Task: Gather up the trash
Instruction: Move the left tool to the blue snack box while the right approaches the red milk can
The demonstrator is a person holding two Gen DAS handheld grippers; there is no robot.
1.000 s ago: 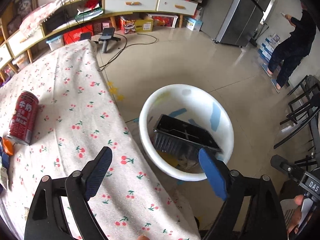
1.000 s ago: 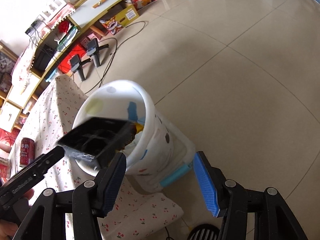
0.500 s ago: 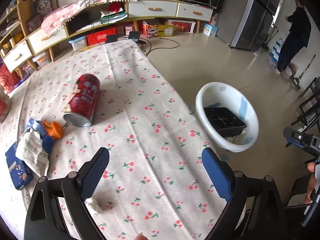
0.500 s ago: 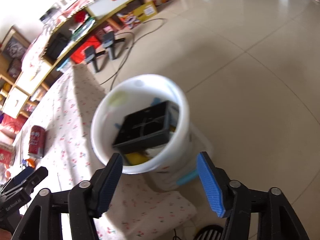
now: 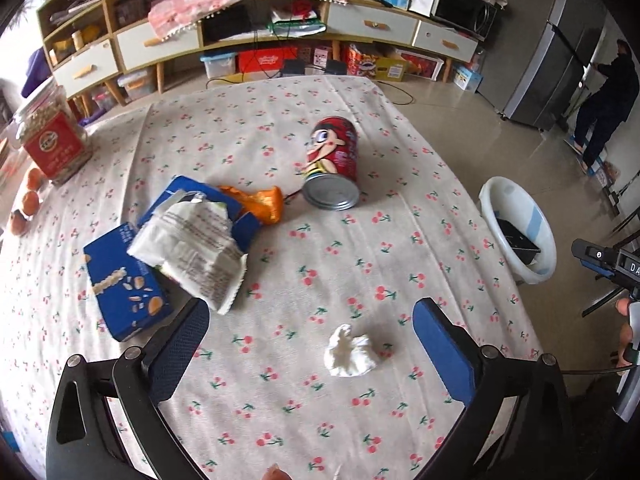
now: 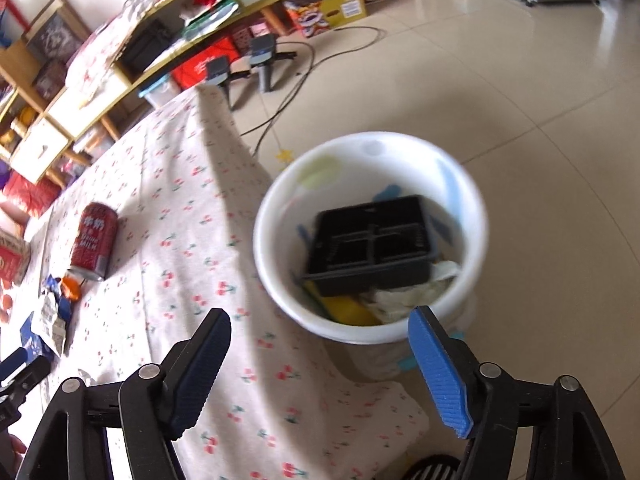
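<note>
My left gripper hangs over the cherry-print table, its jaws opening wide with nothing held; a crumpled white tissue lies on the cloth just beyond and between the fingers. Farther off lie a red milk can on its side, an orange wrapper, a white snack bag and a blue box. My right gripper is also opening, empty, above the table edge beside the white bin, which holds a black plastic tray and other scraps.
A glass jar with a red label and small oranges sit at the table's far left. Shelves and drawers line the back wall. A person stands by the fridge. Cables and tripods lie on the tiled floor.
The left gripper swung away from the bin to over the table's litter. The black tray dropped from the right gripper into the bin, and the right view shifted toward the table; both jaws widened.
</note>
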